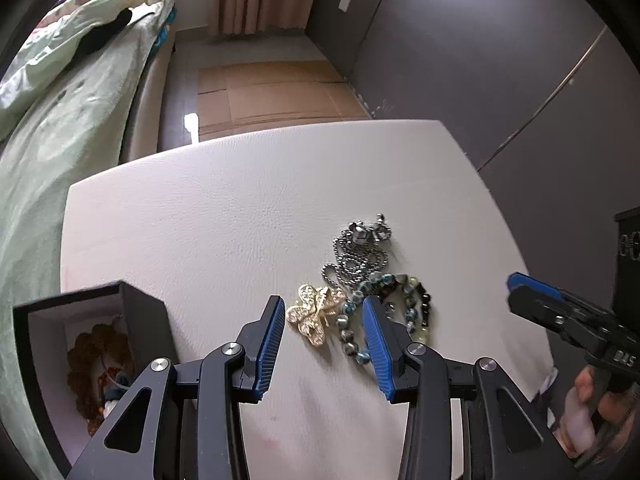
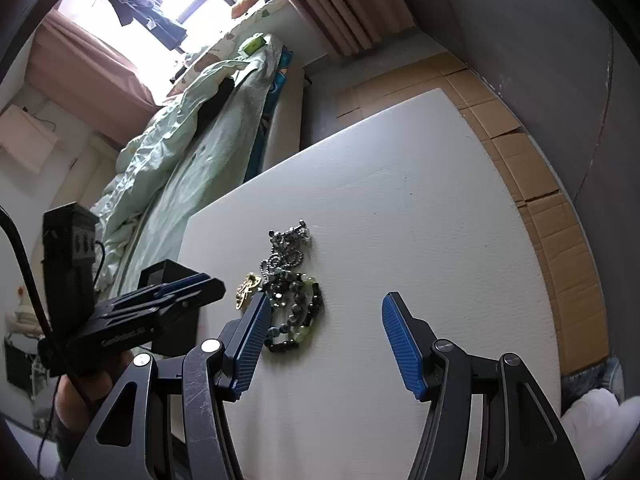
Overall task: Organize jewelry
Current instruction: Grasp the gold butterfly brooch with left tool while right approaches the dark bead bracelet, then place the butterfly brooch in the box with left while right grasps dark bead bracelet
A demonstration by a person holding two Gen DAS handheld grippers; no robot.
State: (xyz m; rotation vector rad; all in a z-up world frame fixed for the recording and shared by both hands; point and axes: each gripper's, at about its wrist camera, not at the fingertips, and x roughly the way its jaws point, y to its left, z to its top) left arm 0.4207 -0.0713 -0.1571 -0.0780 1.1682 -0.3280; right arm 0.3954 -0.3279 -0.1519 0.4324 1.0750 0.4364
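Table (image 1: 224, 208): white, textured top. Bed (image 1: 60, 120) with pale green bedding at left; flattened cardboard (image 1: 272, 96) on floor beyond.
Black box (image 1: 140, 312): near-left table corner, open, amber bead jewelry (image 1: 100, 360) inside.
Gold brooch (image 1: 316, 312), blue bead bracelet (image 1: 360, 320), steel ball chain (image 1: 360, 256): clustered mid-table, touching.
Left gripper (image 1: 324, 340): open, empty, brooch between fingertips.
Right gripper (image 2: 324, 340): open, empty, cluster at its left finger.
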